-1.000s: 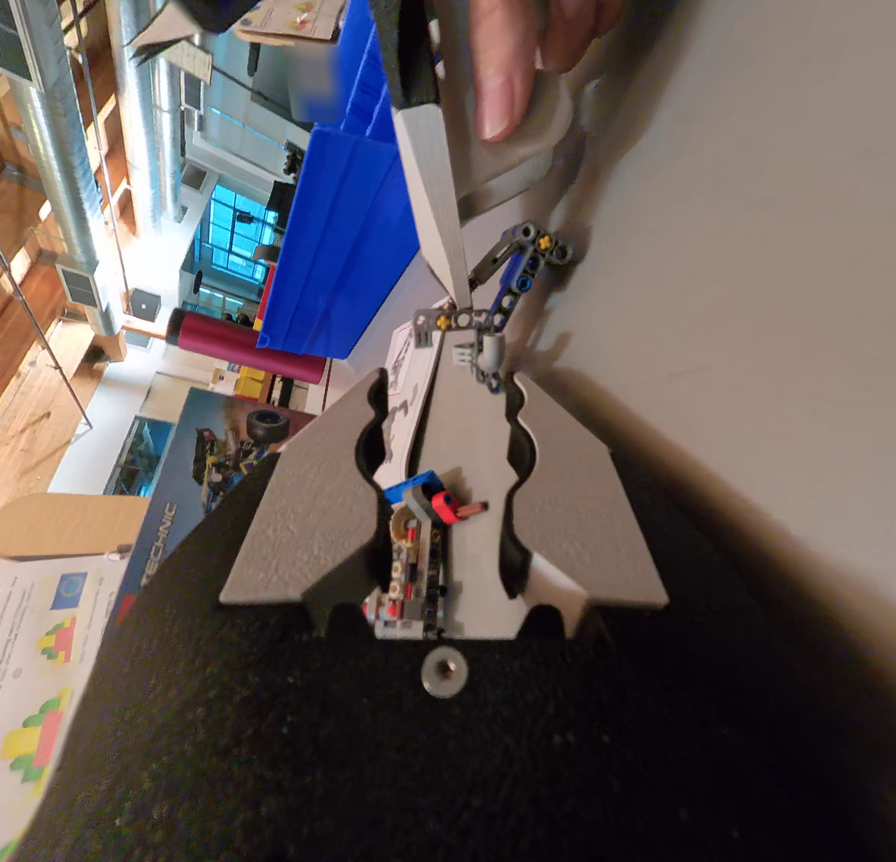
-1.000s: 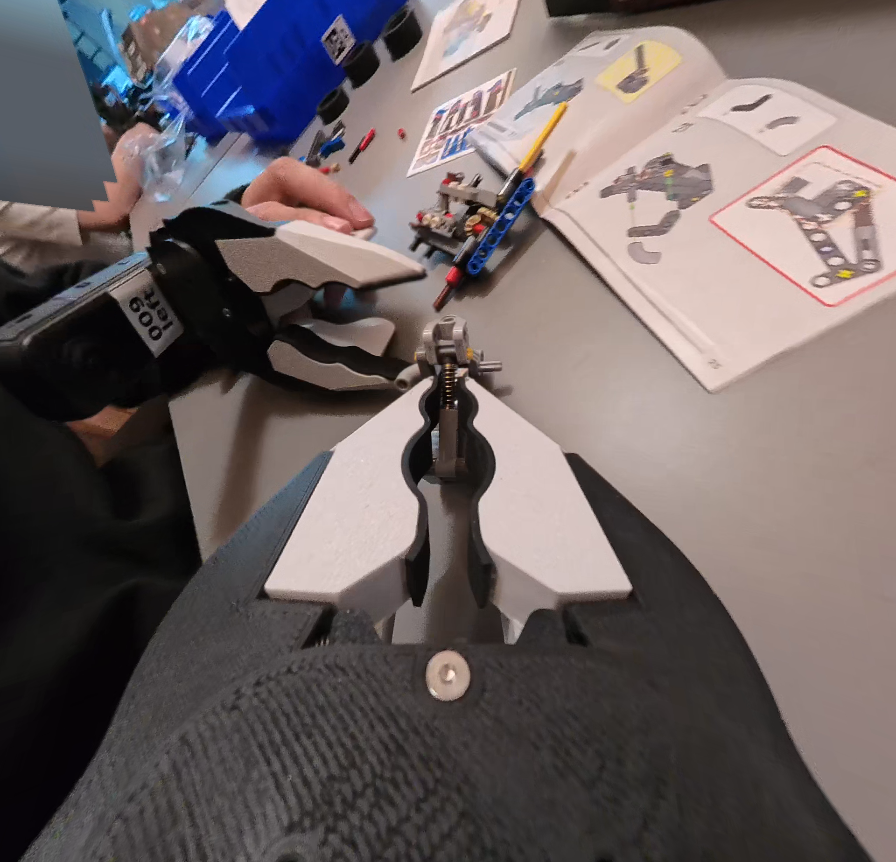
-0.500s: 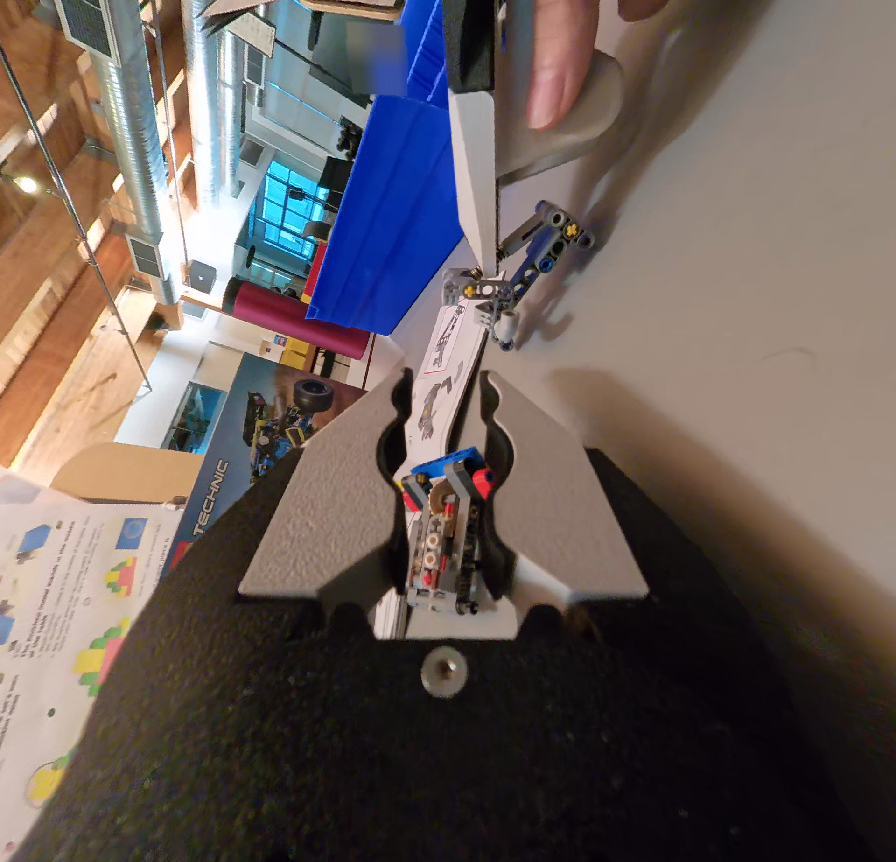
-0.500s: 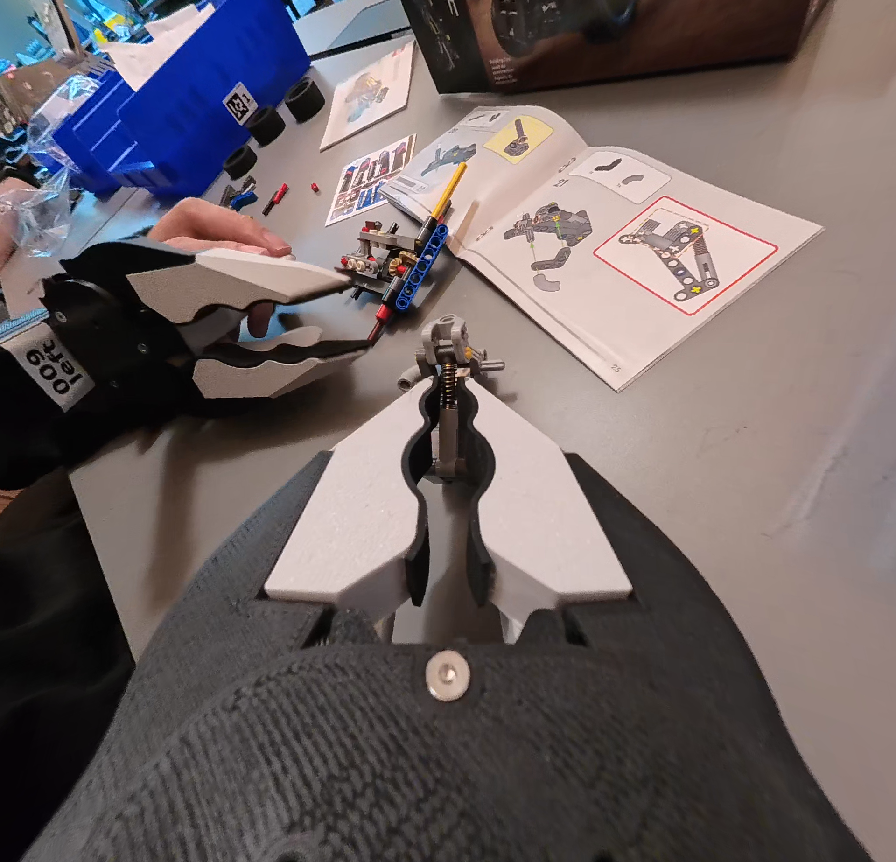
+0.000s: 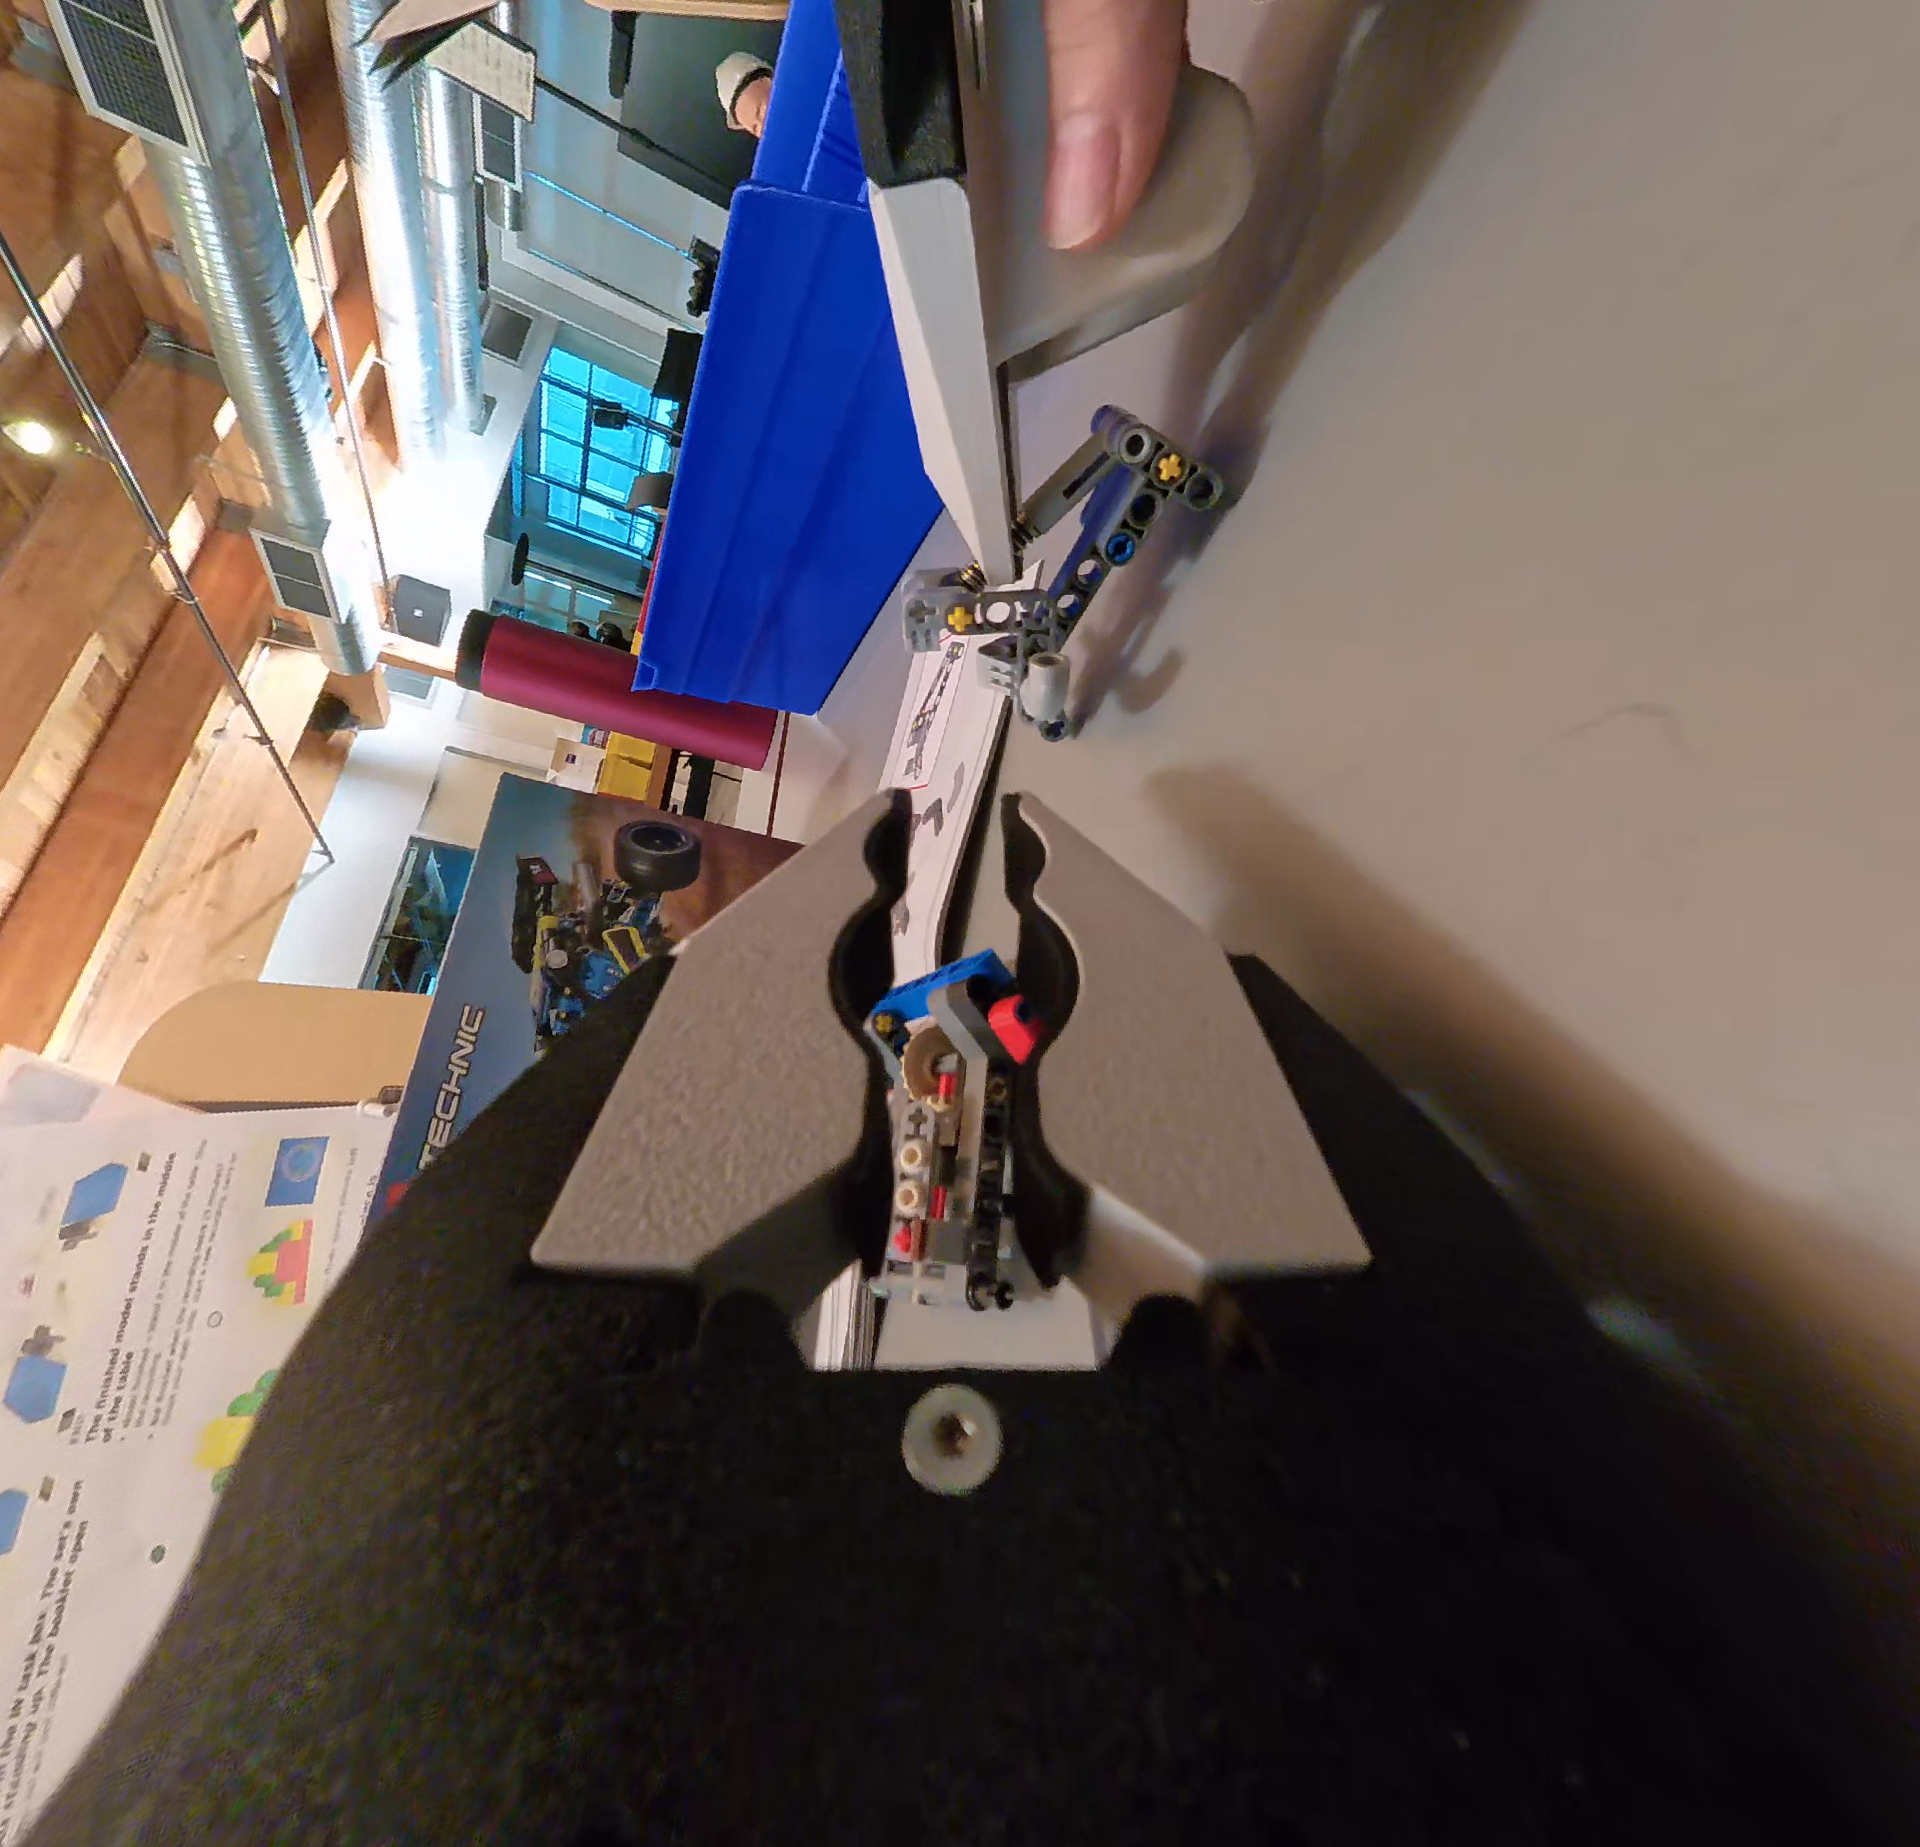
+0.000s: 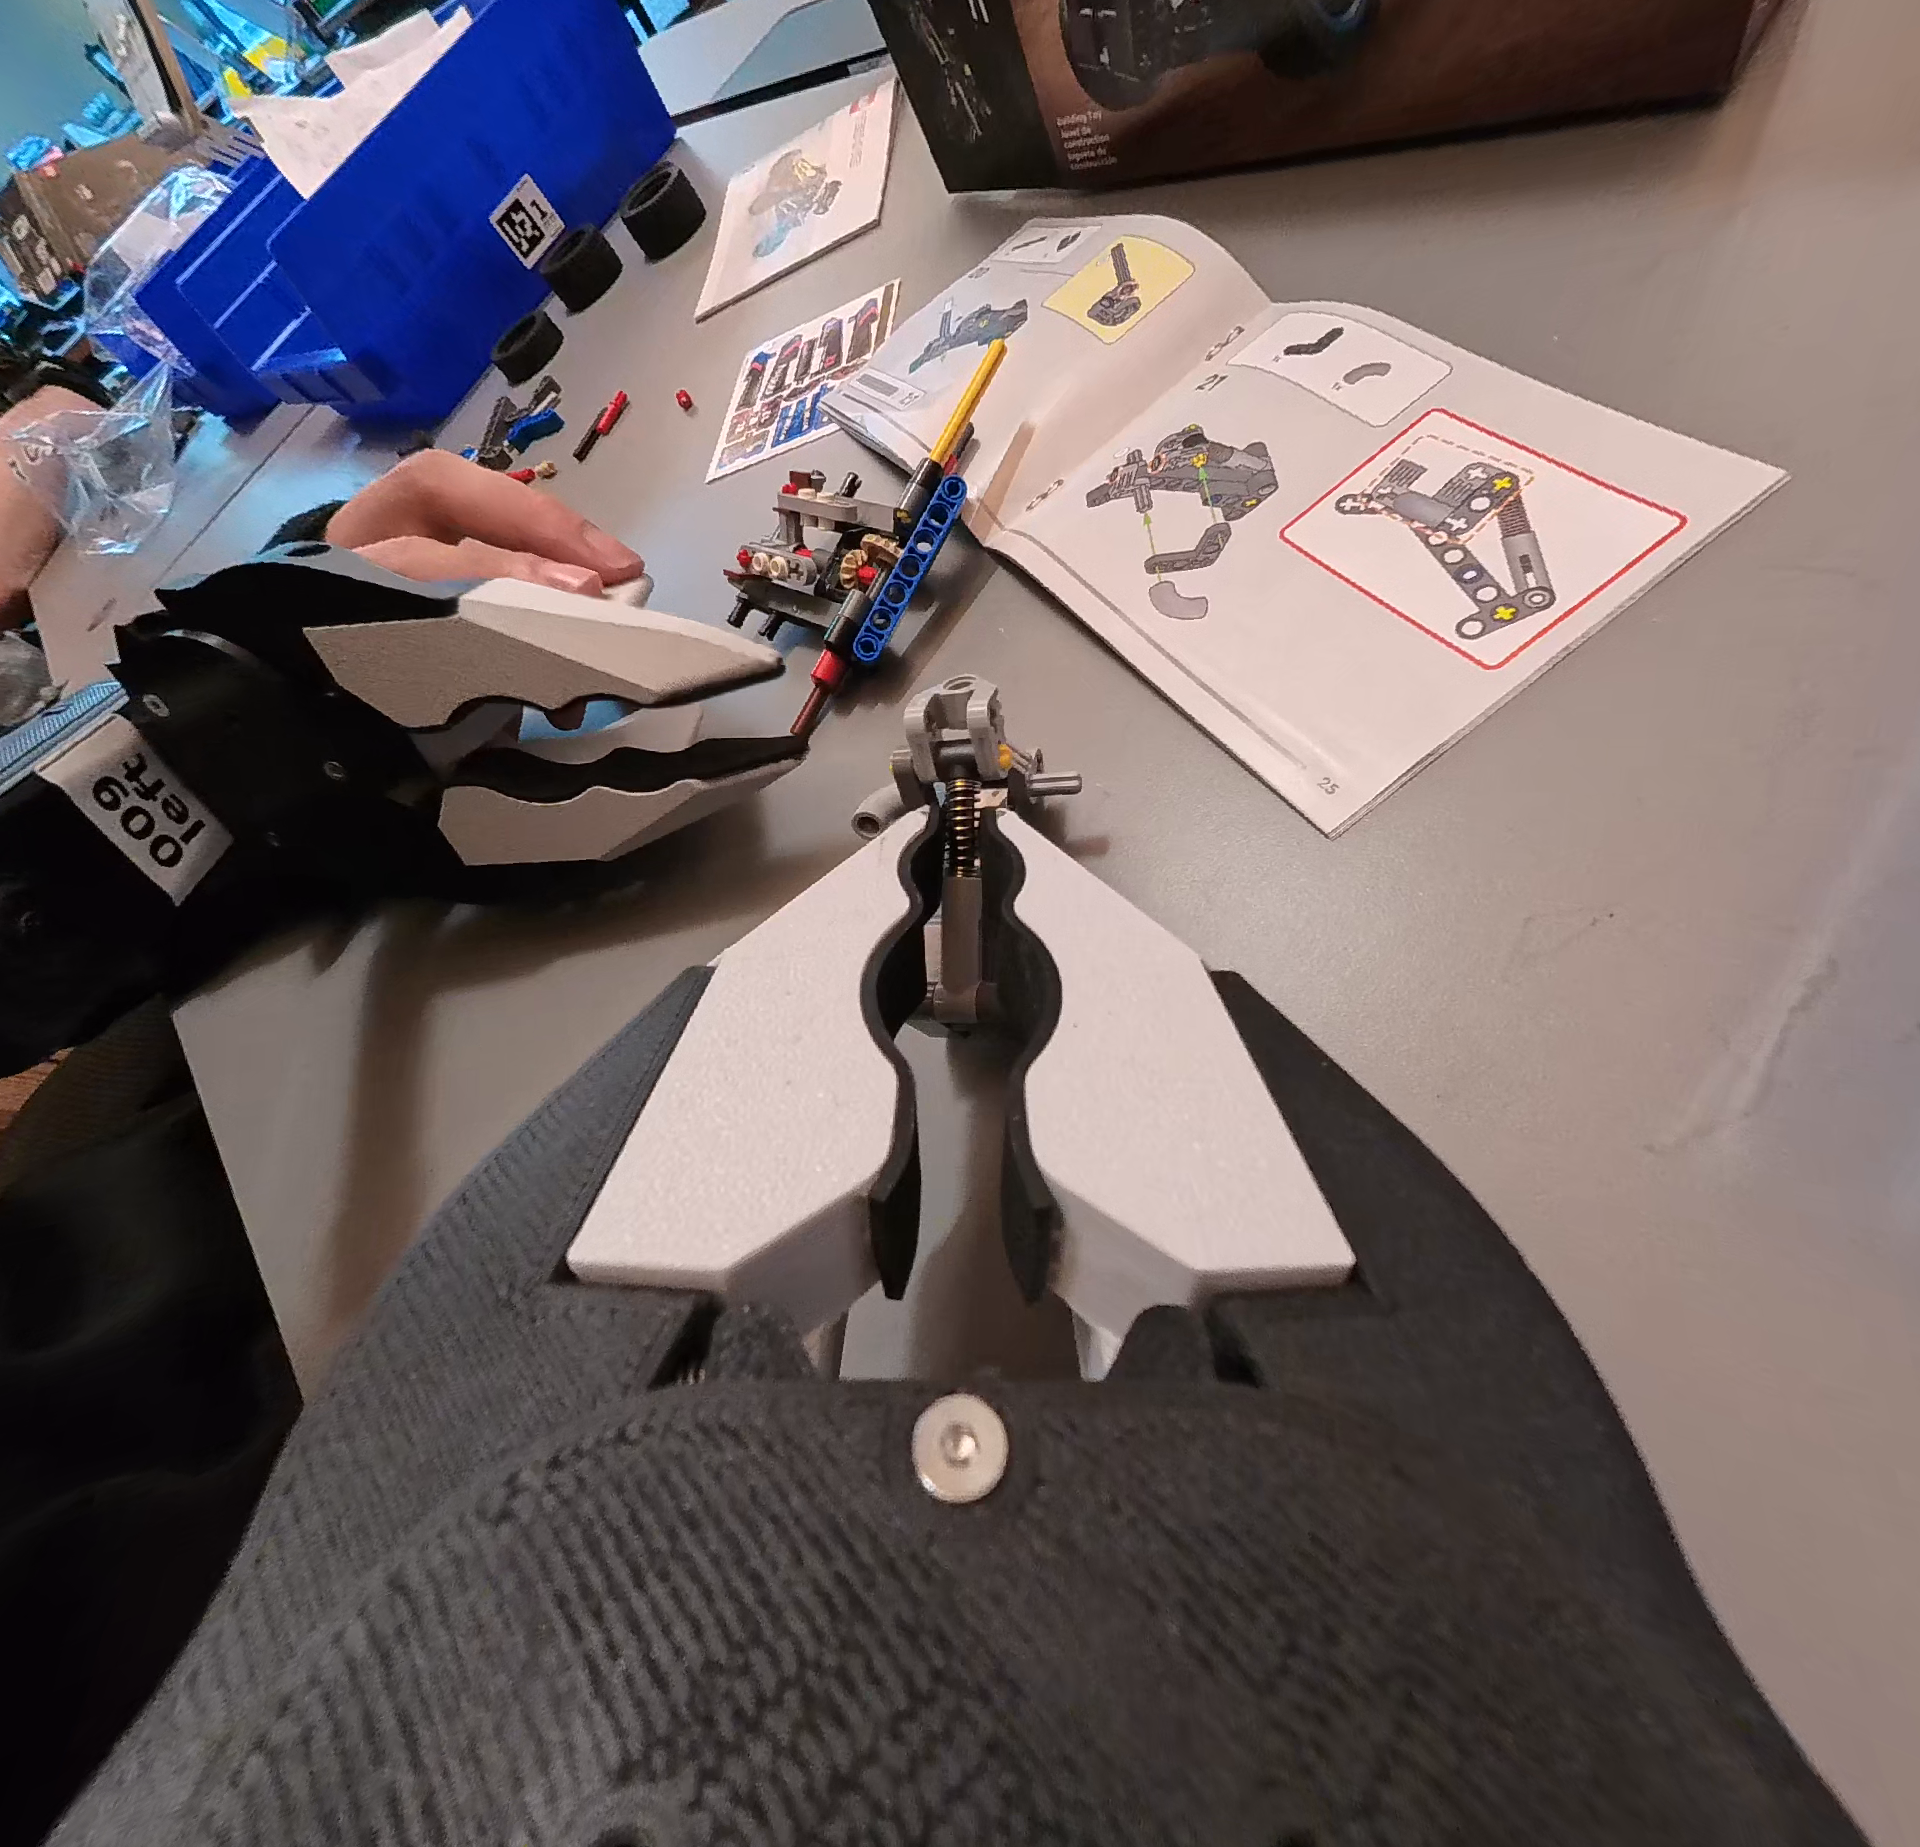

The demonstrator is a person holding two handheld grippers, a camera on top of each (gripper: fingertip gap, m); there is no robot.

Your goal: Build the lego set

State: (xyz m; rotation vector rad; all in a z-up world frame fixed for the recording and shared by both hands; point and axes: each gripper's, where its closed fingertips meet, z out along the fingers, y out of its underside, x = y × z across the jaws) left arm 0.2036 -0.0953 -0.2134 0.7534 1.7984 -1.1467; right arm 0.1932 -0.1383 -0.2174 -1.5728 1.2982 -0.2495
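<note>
Seemingly mid-join, the spring-strut linkage [image 6: 961, 810] sits clamped in the right tool [image 6: 961, 831] above the table [image 6: 1455, 1070], while the left tool [image 6: 792, 701], jaws narrowly parted, nears the chassis subassembly [image 6: 847, 561], which it should grip next.

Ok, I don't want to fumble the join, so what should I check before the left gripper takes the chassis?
1. Right gripper shut on the spring piece: ok.
2. Left gripper open: ok.
3. Chassis between the left fingers: not ok; it lies on the table just past their tips.
4. Booklet open on a build step: ok.
5. Spring piece's pins lined up with the chassis holes: cannot tell.
</note>
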